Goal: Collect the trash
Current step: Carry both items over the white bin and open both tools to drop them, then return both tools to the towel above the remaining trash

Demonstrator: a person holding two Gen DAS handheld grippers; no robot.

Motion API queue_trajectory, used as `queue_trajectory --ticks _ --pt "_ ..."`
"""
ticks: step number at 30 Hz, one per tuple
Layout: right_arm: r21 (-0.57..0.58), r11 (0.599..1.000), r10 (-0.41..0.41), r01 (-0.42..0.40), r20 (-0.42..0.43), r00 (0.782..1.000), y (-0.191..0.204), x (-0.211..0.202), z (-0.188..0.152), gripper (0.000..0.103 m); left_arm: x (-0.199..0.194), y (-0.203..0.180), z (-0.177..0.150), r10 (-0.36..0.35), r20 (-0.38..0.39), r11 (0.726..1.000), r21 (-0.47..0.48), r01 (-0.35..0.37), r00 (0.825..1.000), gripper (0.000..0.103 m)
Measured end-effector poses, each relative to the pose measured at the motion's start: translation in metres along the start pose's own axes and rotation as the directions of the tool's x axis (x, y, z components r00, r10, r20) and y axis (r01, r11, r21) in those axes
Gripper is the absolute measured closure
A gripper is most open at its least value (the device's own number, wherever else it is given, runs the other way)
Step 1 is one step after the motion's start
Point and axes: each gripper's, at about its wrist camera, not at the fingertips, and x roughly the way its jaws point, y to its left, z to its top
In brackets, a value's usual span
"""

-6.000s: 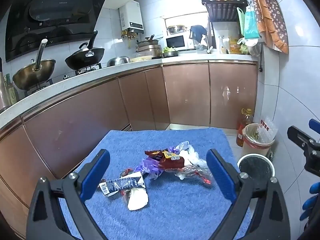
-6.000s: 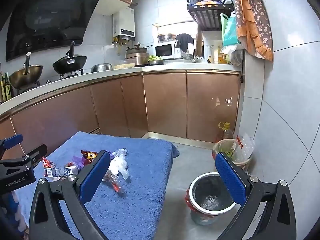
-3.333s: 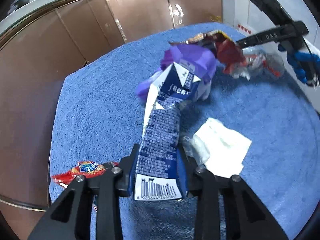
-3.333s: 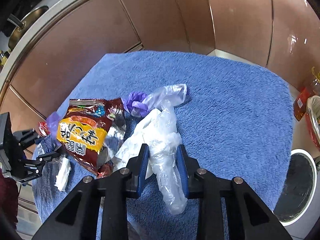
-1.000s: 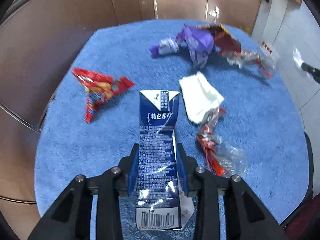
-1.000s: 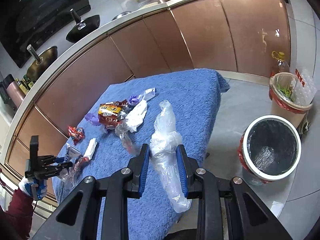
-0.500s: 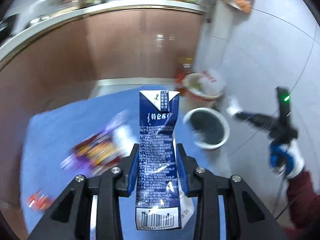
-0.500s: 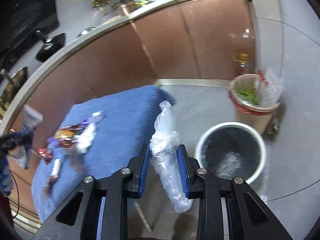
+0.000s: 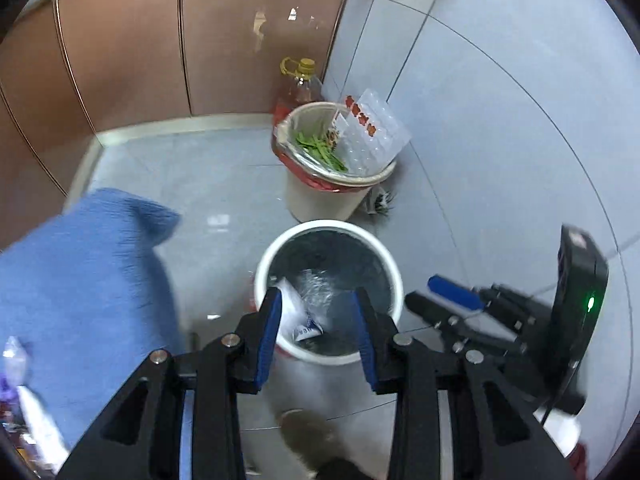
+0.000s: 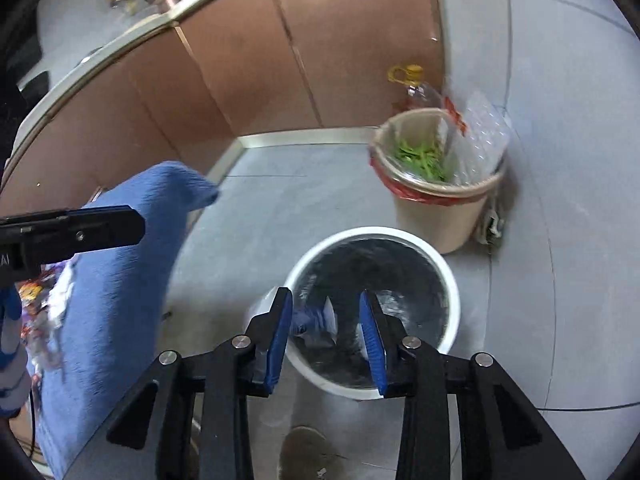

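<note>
Jaws of left gripper (image 9: 317, 322) and right gripper (image 10: 326, 330) parted, empty, above white bin (image 9: 264, 264), carton (image 9: 298, 314) inside.

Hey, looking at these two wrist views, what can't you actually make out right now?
- Trash left on the blue towel: left wrist view, motion-blurred and cut off by the lower-left edge.
- Print on the carton in the white bin: both views, blurred and small.
- Parts of the bin's near rim: left wrist view, hidden behind the left claw.
</note>
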Motion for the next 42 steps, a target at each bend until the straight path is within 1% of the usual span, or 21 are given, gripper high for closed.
queue_trajectory --ticks 3,5,8,11,12,14,15,16,18,19,20,22,23,24,26,27,30,32,35,39,42 --pt "0.023 1.0 0.001 -0.002 0.005 1.0 -0.009 -0.001 -0.004 0.062 -0.003 -0.006 -0.001 -0.02 0.019 1.0 0.008 0.02 1.0 0.069" --pt "0.026 1.0 -0.008 0.008 0.012 1.0 -0.013 -0.004 -0.009 0.062 -0.006 -0.008 -0.002 -0.021 0.035 1.0 0.013 0.02 0.999 0.069" --pt "0.035 0.999 -0.014 0.014 0.024 1.0 -0.012 -0.011 -0.011 0.06 -0.024 -0.005 -0.009 0.004 0.073 1.0 0.007 -0.005 0.997 0.069" --pt "0.024 1.0 -0.017 0.015 0.061 0.998 -0.003 -0.027 -0.011 0.055 -0.054 -0.003 -0.021 0.033 0.14 0.999 0.008 -0.035 0.99 0.069" --pt "0.018 1.0 -0.019 0.017 0.077 0.997 0.002 -0.034 -0.011 0.05 -0.069 -0.001 -0.028 0.048 0.171 0.999 0.001 -0.049 0.984 0.069" --pt "0.009 1.0 -0.02 0.019 0.128 0.992 0.017 -0.057 -0.01 0.031 -0.091 -0.001 -0.038 0.076 0.218 0.997 -0.01 -0.075 0.973 0.068" --pt "0.005 1.0 -0.018 0.017 0.154 0.988 0.024 -0.068 -0.01 0.026 -0.108 0.0 -0.048 0.102 0.252 0.995 -0.021 -0.1 0.962 0.068" --pt "0.001 1.0 -0.015 0.015 0.181 0.983 0.031 -0.08 -0.01 0.016 -0.119 0.001 -0.054 0.117 0.275 0.993 -0.031 -0.113 0.954 0.068" --pt "-0.013 1.0 -0.003 0.007 0.239 0.971 0.048 -0.105 -0.01 0.007 -0.143 0.005 -0.07 0.147 0.327 0.989 -0.05 -0.138 0.933 0.068" --pt "-0.024 1.0 0.008 -0.002 0.269 0.963 0.057 -0.119 -0.01 0.002 -0.158 0.007 -0.08 0.164 0.361 0.986 -0.058 -0.154 0.918 0.068" --pt "-0.033 0.999 0.016 -0.006 0.29 0.957 0.062 -0.128 -0.009 0.0 -0.172 0.008 -0.092 0.187 0.389 0.982 -0.064 -0.176 0.902 0.067" --pt "-0.067 0.998 0.044 -0.02 0.371 0.928 0.085 -0.161 -0.012 0.0 -0.194 0.013 -0.11 0.208 0.414 0.978 -0.068 -0.198 0.886 0.067" --pt "-0.076 0.997 0.055 -0.027 0.394 0.918 0.092 -0.172 -0.012 0.0 -0.204 0.016 -0.119 0.209 0.422 0.978 -0.069 -0.199 0.882 0.067" --pt "-0.093 0.995 0.081 -0.045 0.434 0.897 0.104 -0.189 -0.014 0.0 -0.211 0.019 -0.126 0.212 0.428 0.977 -0.071 -0.201 0.879 0.067" --pt "-0.117 0.991 0.119 -0.07 0.479 0.87 0.119 -0.211 -0.017 0.0 -0.232 0.027 -0.144 0.228 0.443 0.973 -0.085 -0.213 0.867 0.067" --pt "-0.141 0.986 0.152 -0.093 0.506 0.849 0.13 -0.225 -0.02 0.0 -0.244 0.033 -0.154 0.23 0.45 0.973 -0.089 -0.213 0.863 0.067" --pt "-0.198 0.97 0.227 -0.142 0.522 0.822 0.156 -0.248 -0.025 0.0 -0.277 0.059 -0.182 0.272 0.471 0.962 -0.118 -0.245 0.839 0.066" --pt "-0.236 0.957 0.268 -0.168 0.503 0.822 0.171 -0.253 -0.029 0.0 -0.292 0.075 -0.199 0.305 0.471 0.952 -0.142 -0.27 0.828 0.058" --pt "-0.284 0.943 0.297 -0.174 0.48 0.826 0.196 -0.257 -0.036 0.0 -0.316 0.11 -0.227 0.37 0.452 0.929 -0.201 -0.312 0.812 0.053" --pt "-0.316 0.928 0.326 -0.195 0.44 0.837 0.222 -0.251 -0.045 0.0 -0.331 0.15 -0.262 0.425 0.42 0.902 -0.267 -0.339 0.802 0.053" --pt "-0.338 0.918 0.34 -0.209 0.399 0.851 0.236 -0.239 -0.047 0.001 -0.328 0.178 -0.285 0.454 0.373 0.882 -0.314 -0.351 0.809 0.053"
